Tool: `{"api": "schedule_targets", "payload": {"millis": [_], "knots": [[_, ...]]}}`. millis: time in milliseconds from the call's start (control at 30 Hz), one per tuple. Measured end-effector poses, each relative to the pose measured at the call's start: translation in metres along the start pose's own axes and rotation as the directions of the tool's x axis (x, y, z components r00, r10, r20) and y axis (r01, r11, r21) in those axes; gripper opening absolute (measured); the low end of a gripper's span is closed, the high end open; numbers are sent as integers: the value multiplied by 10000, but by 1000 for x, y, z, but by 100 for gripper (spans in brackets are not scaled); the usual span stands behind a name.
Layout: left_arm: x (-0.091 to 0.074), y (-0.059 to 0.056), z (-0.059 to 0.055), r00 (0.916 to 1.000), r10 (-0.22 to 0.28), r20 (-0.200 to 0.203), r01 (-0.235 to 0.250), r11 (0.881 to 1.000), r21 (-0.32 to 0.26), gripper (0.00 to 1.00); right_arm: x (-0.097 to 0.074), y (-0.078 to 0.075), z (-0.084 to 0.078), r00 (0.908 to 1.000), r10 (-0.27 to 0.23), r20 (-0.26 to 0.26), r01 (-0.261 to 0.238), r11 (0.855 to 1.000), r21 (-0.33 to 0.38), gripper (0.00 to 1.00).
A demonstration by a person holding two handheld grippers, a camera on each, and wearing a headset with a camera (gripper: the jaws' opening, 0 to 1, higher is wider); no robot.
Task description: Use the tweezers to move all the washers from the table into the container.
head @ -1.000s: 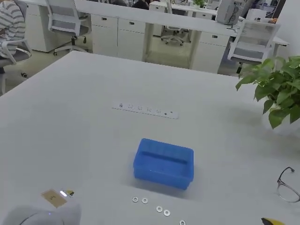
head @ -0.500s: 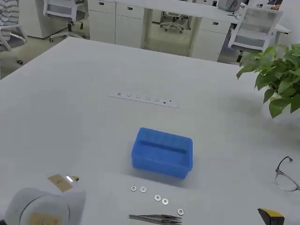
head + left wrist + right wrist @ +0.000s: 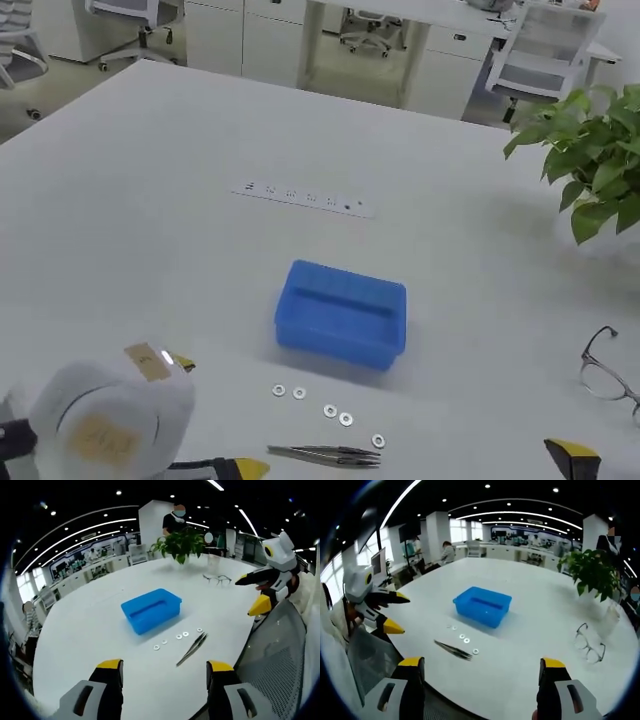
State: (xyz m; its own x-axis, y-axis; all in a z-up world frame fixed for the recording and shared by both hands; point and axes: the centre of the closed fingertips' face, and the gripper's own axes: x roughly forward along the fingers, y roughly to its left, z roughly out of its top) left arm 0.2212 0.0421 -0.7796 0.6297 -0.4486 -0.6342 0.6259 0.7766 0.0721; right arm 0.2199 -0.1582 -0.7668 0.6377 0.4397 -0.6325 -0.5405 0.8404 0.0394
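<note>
Two hand-held grippers (image 3: 165,666) (image 3: 482,662) apart; left gripper view shows person (image 3: 172,526) behind plant (image 3: 182,544).

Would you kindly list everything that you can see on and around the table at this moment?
container: one, blue, mid-table.
washers: five, silver, in a loose row on the table in front of the container.
tweezers: one, metal, lying by the washers near the table's near edge.
power strip: one, white, beyond the container.
eyeglasses: one pair, dark-framed, on the table's right side.
plant: one, green, far right.
table: one, white.
left gripper: one, yellow-tipped, open.
right gripper: one, yellow-tipped, open.
</note>
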Motion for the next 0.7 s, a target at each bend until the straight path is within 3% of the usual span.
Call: {"api": "schedule_targets", "payload": {"millis": [233, 333, 433, 700], "knots": [[18, -12, -1, 9950, -950, -296, 974, 9909, 928, 48, 1, 1, -4, 9998, 27, -183, -29, 10000, -75, 94], [29, -20, -10, 9835, -1684, -664, 1732, 9820, 755, 46, 1, 1, -5, 9998, 25, -204, -25, 10000, -35, 94], [41, -21, -16, 9763, -1897, -1042, 2013, 9727, 1152, 39, 2, 0, -6, 9997, 29, -263, -31, 10000, -52, 93], [64, -25, -27, 9553, -2391, -1737, 2656, 9524, 1499, 26, 2, -1, -10, 9990, 41, -437, -39, 10000, 37, 93]]}}
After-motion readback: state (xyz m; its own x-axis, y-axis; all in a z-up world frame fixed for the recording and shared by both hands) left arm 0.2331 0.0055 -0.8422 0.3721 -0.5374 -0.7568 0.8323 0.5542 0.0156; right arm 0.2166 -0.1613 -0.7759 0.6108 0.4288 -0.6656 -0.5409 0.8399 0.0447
